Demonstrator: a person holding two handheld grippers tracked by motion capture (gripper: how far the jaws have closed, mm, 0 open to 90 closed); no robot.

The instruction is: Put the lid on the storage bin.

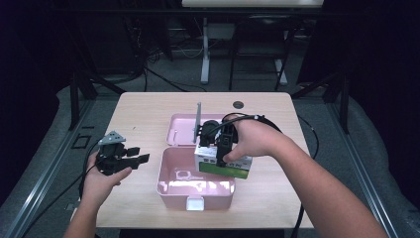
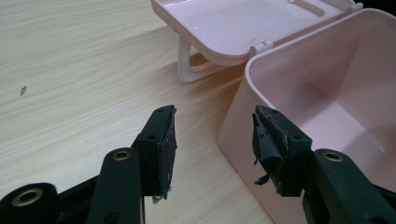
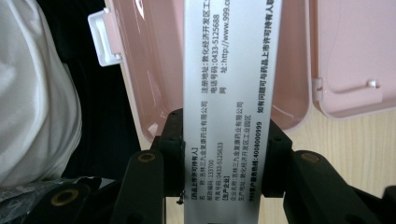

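An open pink plastic box (image 1: 163, 171) stands mid-table with its lid (image 1: 181, 131) flipped back flat behind it. My right gripper (image 1: 221, 156) is shut on a white and green printed carton (image 1: 225, 166), held over the right side of the box. In the right gripper view the jaws clamp the carton (image 3: 229, 70) by its two long sides, my right gripper (image 3: 224, 135) above the box interior (image 3: 149, 70). My left gripper (image 1: 136, 154) rests open to the left of the box. In the left gripper view my left gripper (image 2: 215, 135) holds nothing and points at the box wall (image 2: 233, 126).
The box's white latch (image 1: 194, 203) faces the table's near edge. A thin handle stands up from the lid (image 2: 243, 23). A dark round cap (image 1: 238, 104) sits near the far edge. Bare wood (image 1: 138, 114) lies left of the box. Cables trail from both grippers.
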